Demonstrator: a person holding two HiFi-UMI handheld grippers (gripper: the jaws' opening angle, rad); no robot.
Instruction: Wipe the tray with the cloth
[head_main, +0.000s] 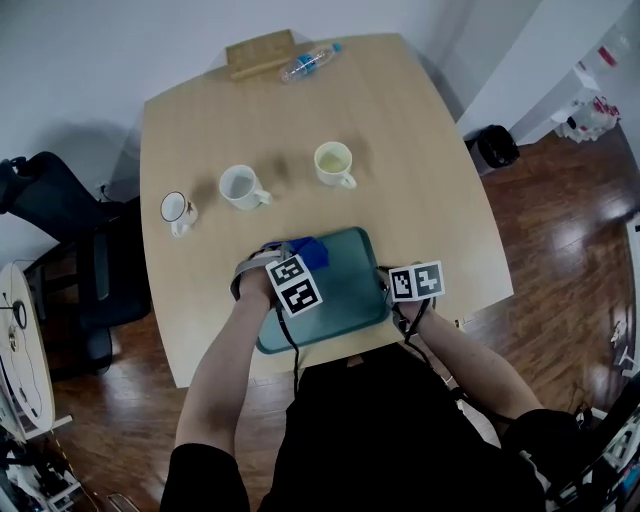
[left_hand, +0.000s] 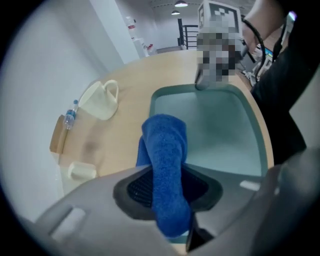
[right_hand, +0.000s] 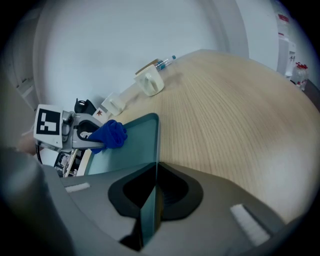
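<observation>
Cloth (left_hand: 165, 160) clamped in left gripper (left_hand: 169, 192) over tray (left_hand: 220, 135) corner | right gripper (right_hand: 150, 200) pinching tray rim

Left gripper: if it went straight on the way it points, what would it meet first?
Probably the tray: the blue cloth held by the left gripper would press onto its floor near the rim; depth unclear.

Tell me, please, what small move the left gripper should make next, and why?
Probably sweep the blue terry cloth rightward across the teal plastic tray: the left gripper holds the cloth at the tray's left edge, and the right gripper clamps the rim steady.
</observation>
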